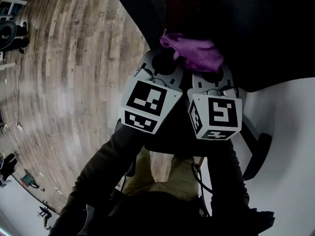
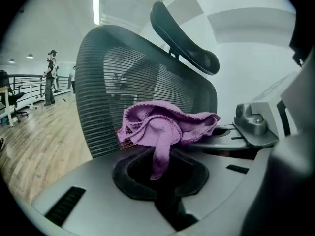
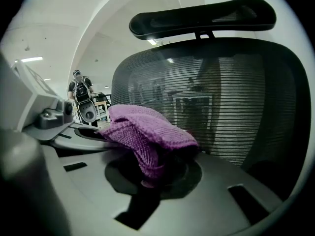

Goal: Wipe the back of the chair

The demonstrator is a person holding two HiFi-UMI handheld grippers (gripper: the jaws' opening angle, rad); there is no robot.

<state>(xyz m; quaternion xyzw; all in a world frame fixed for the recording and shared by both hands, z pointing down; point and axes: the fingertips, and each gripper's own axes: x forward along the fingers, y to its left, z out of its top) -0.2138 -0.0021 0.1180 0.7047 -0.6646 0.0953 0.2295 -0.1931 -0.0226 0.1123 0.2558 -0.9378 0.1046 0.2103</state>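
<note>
The purple knitted cloth (image 1: 194, 50) sits bunched at the tips of both tools, which are held side by side. The left tool (image 1: 163, 62) is clamped on it: in the left gripper view a narrow tail of the cloth (image 2: 162, 127) runs down into the dark gap of the tool (image 2: 160, 170), pinched there, while the rest heaps up above and spreads to the right. The right tool (image 1: 211, 75) is closed on the other end, and in the right gripper view a fold of the cloth (image 3: 142, 132) tucks down into that tool (image 3: 152, 173). Directly behind the cloth rises the black mesh chair back (image 3: 236, 97), curved and ribbed, with a black padded headrest (image 3: 202, 16) above it. The cloth lies at the lower part of the mesh (image 2: 113, 82), but whether it presses on it cannot be told. In the head view the chair back (image 1: 256, 28) stands over a pale wood plank floor (image 1: 74, 58).
</note>
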